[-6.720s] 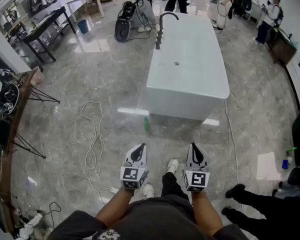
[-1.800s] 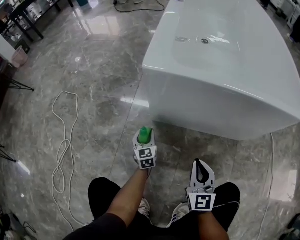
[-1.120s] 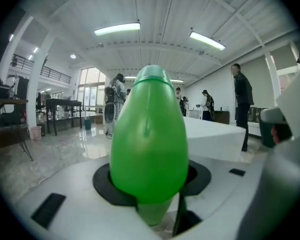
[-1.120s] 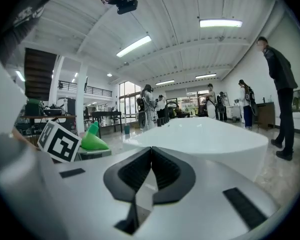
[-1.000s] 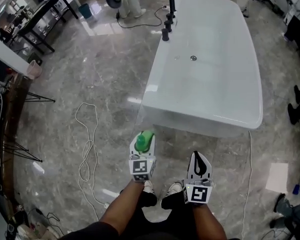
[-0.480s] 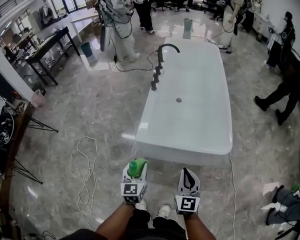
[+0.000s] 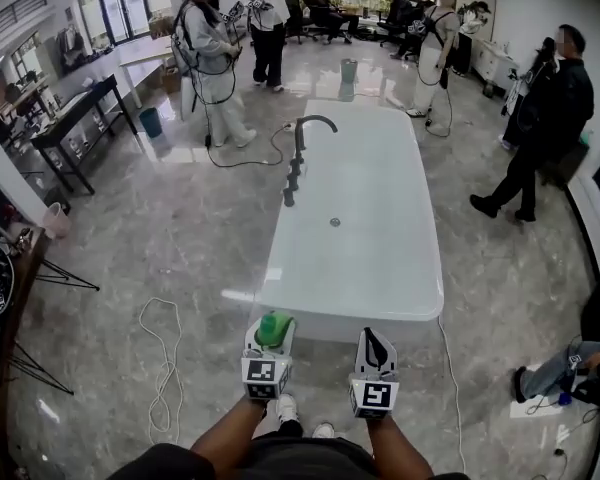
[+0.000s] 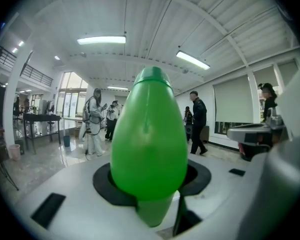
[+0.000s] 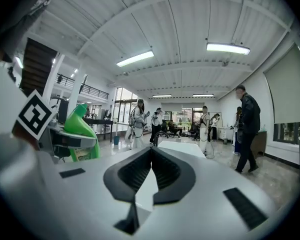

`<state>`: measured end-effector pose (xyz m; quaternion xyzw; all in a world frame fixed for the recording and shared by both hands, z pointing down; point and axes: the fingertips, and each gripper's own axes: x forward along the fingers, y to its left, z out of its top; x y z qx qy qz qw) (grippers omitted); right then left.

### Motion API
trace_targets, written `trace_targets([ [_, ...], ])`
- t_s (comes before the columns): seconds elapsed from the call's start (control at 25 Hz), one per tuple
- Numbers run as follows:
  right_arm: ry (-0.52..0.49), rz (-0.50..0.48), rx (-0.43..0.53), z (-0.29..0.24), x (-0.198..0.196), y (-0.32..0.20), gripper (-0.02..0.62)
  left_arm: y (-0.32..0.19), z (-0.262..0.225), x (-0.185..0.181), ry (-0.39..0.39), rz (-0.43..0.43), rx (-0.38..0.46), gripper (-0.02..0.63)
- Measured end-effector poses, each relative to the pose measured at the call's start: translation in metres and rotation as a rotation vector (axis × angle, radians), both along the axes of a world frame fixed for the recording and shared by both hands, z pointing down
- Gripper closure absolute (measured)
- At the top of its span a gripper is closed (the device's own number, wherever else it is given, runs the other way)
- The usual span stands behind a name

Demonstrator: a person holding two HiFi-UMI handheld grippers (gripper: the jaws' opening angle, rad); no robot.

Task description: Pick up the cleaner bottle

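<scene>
The green cleaner bottle (image 7: 274,329) is held upright off the floor, its rounded top filling the left gripper view (image 8: 150,134). My left gripper (image 7: 271,326) is shut on the bottle, its white jaws pressing both sides (image 8: 150,181). My right gripper (image 7: 373,340) hangs beside it to the right, jaws shut with nothing between them (image 9: 151,151). In the right gripper view the bottle (image 9: 81,129) shows at the left, inside the left gripper (image 9: 60,140). Both grippers point nearly level toward the bathtub.
A white freestanding bathtub (image 7: 400,298) with a black faucet (image 7: 302,138) stands straight ahead. A white cable (image 7: 160,368) loops on the marble floor at the left. Several people stand beyond and to the right of the tub. A dark table (image 7: 75,118) stands far left.
The bottle stood on the floor by the tub; my left gripper took hold of it and rose with it. Both grippers came up and the view lifted toward the room.
</scene>
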<state>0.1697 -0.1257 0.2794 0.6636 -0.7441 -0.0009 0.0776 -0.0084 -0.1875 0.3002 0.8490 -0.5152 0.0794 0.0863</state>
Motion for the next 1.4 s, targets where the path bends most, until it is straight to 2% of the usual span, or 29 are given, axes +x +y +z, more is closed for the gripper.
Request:
trace_targets([
  [0.32,0.026,0.052,0.034,-0.021,-0.007,-0.025,0.577,-0.029,-0.022,-0.004,0.034,0.055,0.041,0.42],
  [0.48,0.03,0.039,0.04,-0.03,-0.008,-0.038,0.578,-0.04,-0.027,-0.002,0.029,0.054,0.026,0.42],
  [0.68,0.027,0.022,0.05,-0.042,0.008,-0.053,0.578,-0.048,-0.034,0.011,0.024,0.047,0.04,0.42],
  [0.84,0.034,0.032,0.036,-0.041,0.03,-0.05,0.578,-0.041,-0.03,0.029,0.027,0.048,-0.004,0.42],
  [1.0,0.035,0.023,0.038,-0.043,0.047,-0.053,0.578,-0.042,-0.037,0.044,0.015,0.047,0.042,0.42],
  [1.08,0.029,0.02,0.039,-0.043,0.054,-0.054,0.578,-0.042,-0.034,0.05,0.009,0.04,0.039,0.42],
  [1.4,0.038,0.001,0.026,-0.041,0.065,-0.047,0.578,-0.029,-0.029,0.058,-0.014,0.016,0.009,0.42],
])
